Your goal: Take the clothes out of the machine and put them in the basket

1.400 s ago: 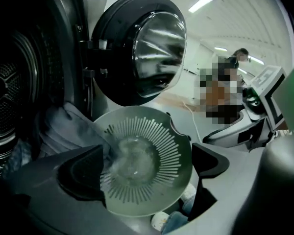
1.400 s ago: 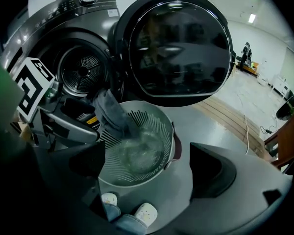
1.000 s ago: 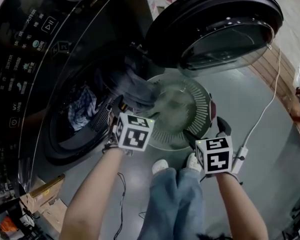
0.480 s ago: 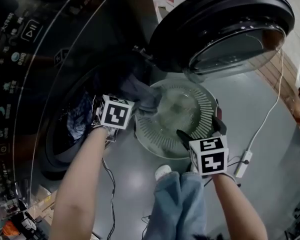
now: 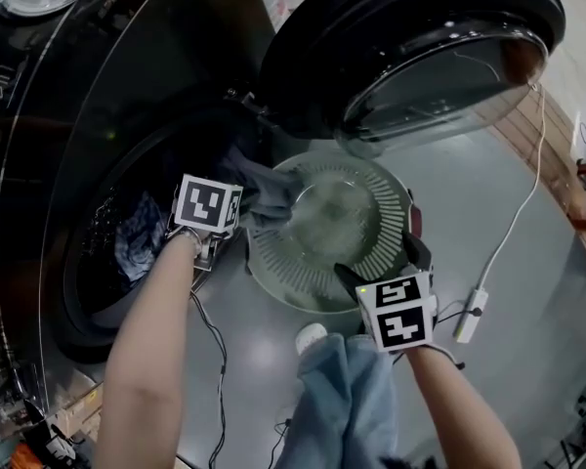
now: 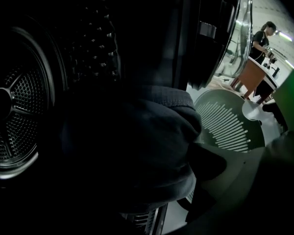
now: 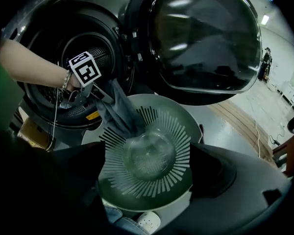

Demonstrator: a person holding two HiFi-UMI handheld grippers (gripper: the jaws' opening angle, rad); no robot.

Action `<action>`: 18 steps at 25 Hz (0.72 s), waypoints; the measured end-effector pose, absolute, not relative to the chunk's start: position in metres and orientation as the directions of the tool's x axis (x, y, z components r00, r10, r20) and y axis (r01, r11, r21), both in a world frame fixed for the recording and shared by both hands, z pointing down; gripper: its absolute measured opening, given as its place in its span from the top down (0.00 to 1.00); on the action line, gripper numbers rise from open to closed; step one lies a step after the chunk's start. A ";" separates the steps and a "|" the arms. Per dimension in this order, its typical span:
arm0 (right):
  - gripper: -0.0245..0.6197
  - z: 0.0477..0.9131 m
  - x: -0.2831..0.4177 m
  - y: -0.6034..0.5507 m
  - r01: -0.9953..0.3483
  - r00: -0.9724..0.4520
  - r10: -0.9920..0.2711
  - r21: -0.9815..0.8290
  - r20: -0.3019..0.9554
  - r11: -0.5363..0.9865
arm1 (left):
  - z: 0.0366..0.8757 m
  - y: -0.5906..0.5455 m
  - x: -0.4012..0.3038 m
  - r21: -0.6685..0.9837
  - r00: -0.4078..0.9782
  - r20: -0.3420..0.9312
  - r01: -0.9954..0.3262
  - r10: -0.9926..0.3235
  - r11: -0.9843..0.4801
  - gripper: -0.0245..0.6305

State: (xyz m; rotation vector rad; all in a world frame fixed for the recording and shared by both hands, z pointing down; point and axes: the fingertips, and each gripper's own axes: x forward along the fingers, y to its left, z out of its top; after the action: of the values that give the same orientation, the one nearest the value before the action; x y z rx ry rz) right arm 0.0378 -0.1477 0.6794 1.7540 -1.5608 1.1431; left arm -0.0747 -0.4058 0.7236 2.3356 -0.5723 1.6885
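That grey garment [image 5: 266, 190] slumped over the basket's [image 5: 273, 274] far-left rim looks soft and floppy, so my left tongs [image 7: 102, 94], wide-open jaws just closing round it, want a thick fold, while my right tongs [image 5: 381, 265] gape empty.

There are 1 washing machine [image 5: 68, 86] with 1 open door [image 5: 420, 18], 1 basket [image 5: 386, 203], 1 dark garment [image 5: 266, 190], 1 patterned garment [image 5: 137, 244], 1 white shoe [image 5: 311, 337] and 2 grippers: left gripper [image 7: 104, 95], right gripper [image 5: 383, 267].
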 end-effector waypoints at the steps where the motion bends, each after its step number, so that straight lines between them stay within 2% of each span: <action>1: 0.13 0.679 0.039 -0.146 -0.969 -0.020 -0.527 -0.147 0.850 -0.200 | 0.722 -0.404 -0.075 -0.063 0.271 0.943 -0.425 -0.194 -0.903 0.20; 4: 0.13 0.675 0.044 -0.143 -0.967 -0.013 -0.531 -0.145 0.847 -0.208 | 0.715 -0.405 -0.077 -0.086 0.263 0.940 -0.439 -0.220 -0.895 0.27; 8: 0.13 0.669 0.045 -0.135 -0.965 -0.010 -0.533 -0.148 0.846 -0.218 | 0.700 -0.405 -0.091 -0.193 0.217 0.928 -0.413 -0.302 -0.890 0.47; 9: 0.13 0.668 0.044 -0.133 -0.963 -0.012 -0.531 -0.152 0.847 -0.221 | 0.691 -0.406 -0.089 -0.226 0.231 0.912 -0.410 -0.340 -0.884 0.60; 10: 0.13 0.666 0.043 -0.131 -0.962 -0.014 -0.530 -0.155 0.848 -0.223 | 0.683 -0.407 -0.089 -0.245 0.244 0.897 -0.421 -0.369 -0.873 0.80; 11: 0.13 0.665 0.042 -0.129 -0.962 -0.016 -0.529 -0.158 0.849 -0.225 | 0.677 -0.408 -0.090 -0.249 0.249 0.889 -0.442 -0.384 -0.862 0.83; 18: 0.14 0.647 0.034 -0.125 -0.958 -0.024 -0.543 -0.174 0.839 -0.226 | 0.655 -0.372 -0.103 -0.186 0.261 0.902 -0.484 -0.344 -0.855 0.84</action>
State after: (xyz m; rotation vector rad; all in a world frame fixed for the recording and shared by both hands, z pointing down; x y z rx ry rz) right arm 0.0339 -0.1255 0.6467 1.7913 -1.5664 1.1719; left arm -0.1030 -0.3718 0.6545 2.3903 -0.7894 1.6566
